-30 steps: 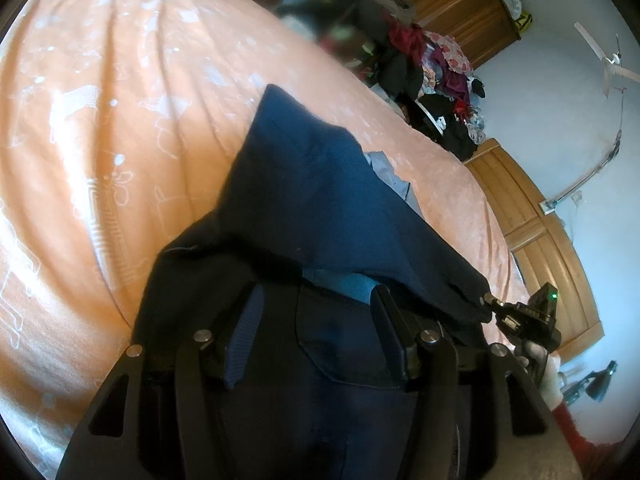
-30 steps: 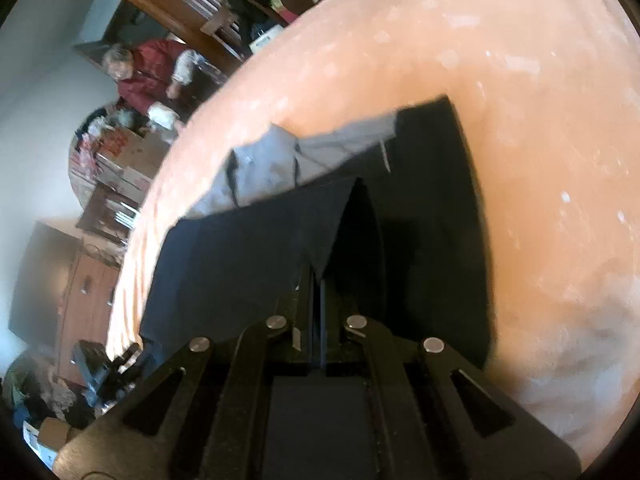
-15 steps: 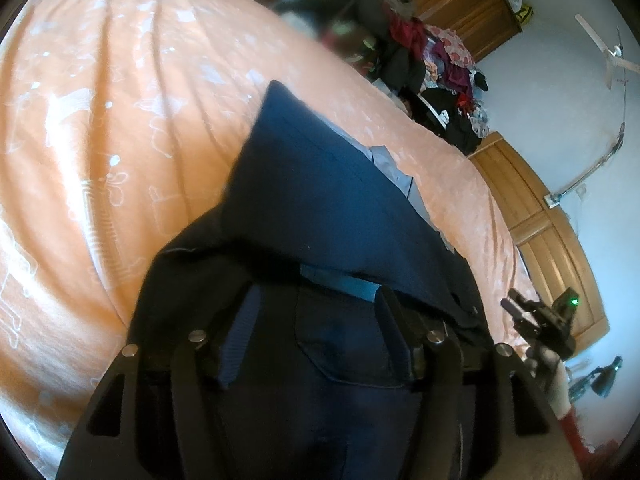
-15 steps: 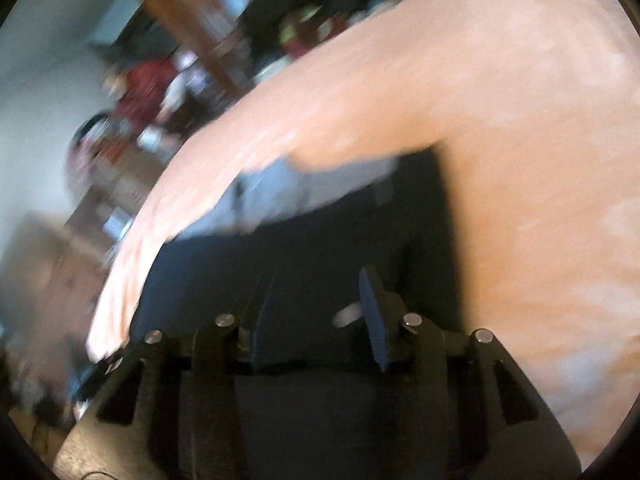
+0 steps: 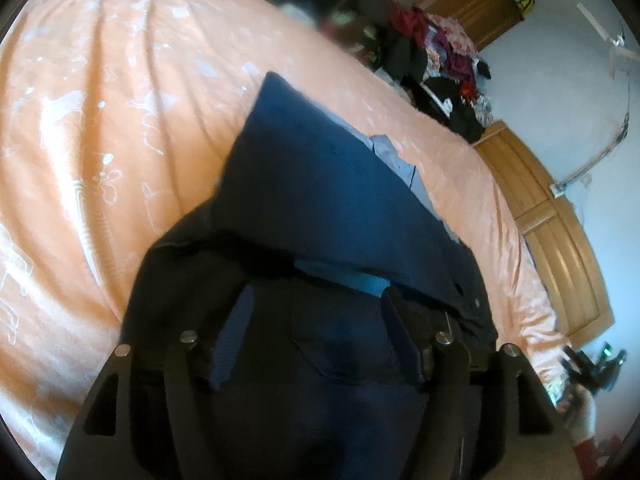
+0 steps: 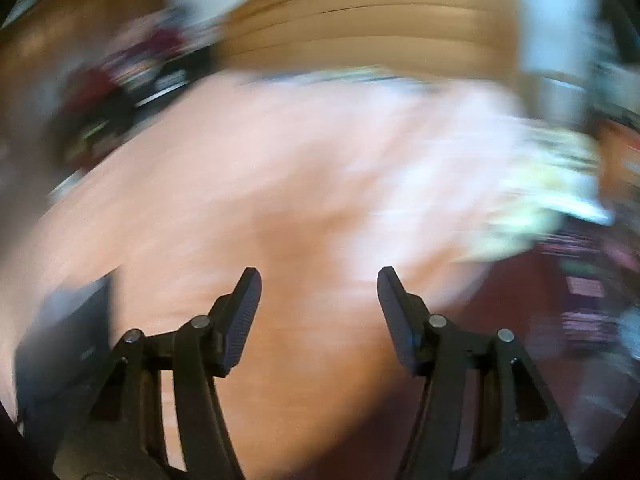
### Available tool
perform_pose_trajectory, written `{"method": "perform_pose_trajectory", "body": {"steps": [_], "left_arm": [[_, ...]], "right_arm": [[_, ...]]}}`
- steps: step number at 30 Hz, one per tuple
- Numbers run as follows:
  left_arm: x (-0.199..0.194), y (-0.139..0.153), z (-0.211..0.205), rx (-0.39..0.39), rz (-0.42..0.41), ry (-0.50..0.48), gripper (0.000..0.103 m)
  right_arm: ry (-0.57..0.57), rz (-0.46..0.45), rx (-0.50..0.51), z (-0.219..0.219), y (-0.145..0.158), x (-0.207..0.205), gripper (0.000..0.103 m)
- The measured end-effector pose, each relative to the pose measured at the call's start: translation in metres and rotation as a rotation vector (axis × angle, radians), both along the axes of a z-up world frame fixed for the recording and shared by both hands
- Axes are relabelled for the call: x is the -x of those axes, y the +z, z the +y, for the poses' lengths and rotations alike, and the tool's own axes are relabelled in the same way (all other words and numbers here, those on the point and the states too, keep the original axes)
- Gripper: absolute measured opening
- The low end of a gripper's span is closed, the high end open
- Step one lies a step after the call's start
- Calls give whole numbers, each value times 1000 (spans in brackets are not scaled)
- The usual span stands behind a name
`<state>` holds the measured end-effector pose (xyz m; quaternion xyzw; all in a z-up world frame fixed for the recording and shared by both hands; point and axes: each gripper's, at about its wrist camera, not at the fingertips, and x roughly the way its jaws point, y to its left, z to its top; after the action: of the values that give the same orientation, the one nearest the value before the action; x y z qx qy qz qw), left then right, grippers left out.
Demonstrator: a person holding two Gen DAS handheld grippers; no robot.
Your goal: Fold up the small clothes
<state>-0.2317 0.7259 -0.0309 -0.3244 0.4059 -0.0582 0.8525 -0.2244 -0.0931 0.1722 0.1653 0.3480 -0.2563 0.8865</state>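
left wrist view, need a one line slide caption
Open left gripper poised over folded dark navy shorts on an orange bedsheet.

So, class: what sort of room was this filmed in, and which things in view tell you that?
Most likely a bedroom in a home. An orange bedsheet covers a bed, wooden wardrobes line the wall, and a heap of clothes sits beyond the bed.

We see daylight, soft and even, in both views. Left wrist view: the orange bedspread (image 5: 120, 128) is bright, creases lightly shaded; the navy garment (image 5: 320, 184) reads dark, near black close to the lens. Mild blur there. Right wrist view: heavy motion smear across bed and room; only the right tool (image 6: 319, 280) stays sharp. Fisheye bending and black corners in both.
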Motion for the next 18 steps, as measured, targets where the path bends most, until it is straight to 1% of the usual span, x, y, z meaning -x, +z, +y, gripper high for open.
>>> {"method": "perform_pose_trajectory", "body": {"steps": [1, 2, 3, 5, 7, 10, 12, 14, 17, 18], "left_arm": [[3, 2, -6, -33, 18, -9, 73], [5, 5, -10, -58, 30, -15, 74], [8, 6, -14, -78, 39, -23, 75], [16, 10, -23, -116, 58, -41, 80], [24, 12, -27, -138, 67, -53, 82], [33, 14, -27, -142, 79, -52, 82], [38, 15, -25, -135, 82, -47, 82], [48, 20, -19, -115, 75, -19, 82], [66, 28, -1, -79, 60, 48, 82], [73, 32, 7, -66, 50, 63, 82]], "right_arm": [[-86, 35, 7, -29, 2, 25, 66], [-128, 57, -7, -46, 1, 40, 66], [-159, 85, -49, -67, -4, 59, 66], [-168, 113, -96, -85, -10, 77, 65], [-165, 121, -91, -89, -11, 89, 65], [-195, 123, -106, -99, -15, 97, 65], [-202, 120, -117, -90, -11, 103, 66], [-174, 87, -112, -81, -4, 98, 66], [-51, 10, -87, -43, 11, 85, 66], [17, -15, -84, -25, 15, 80, 66]]}}
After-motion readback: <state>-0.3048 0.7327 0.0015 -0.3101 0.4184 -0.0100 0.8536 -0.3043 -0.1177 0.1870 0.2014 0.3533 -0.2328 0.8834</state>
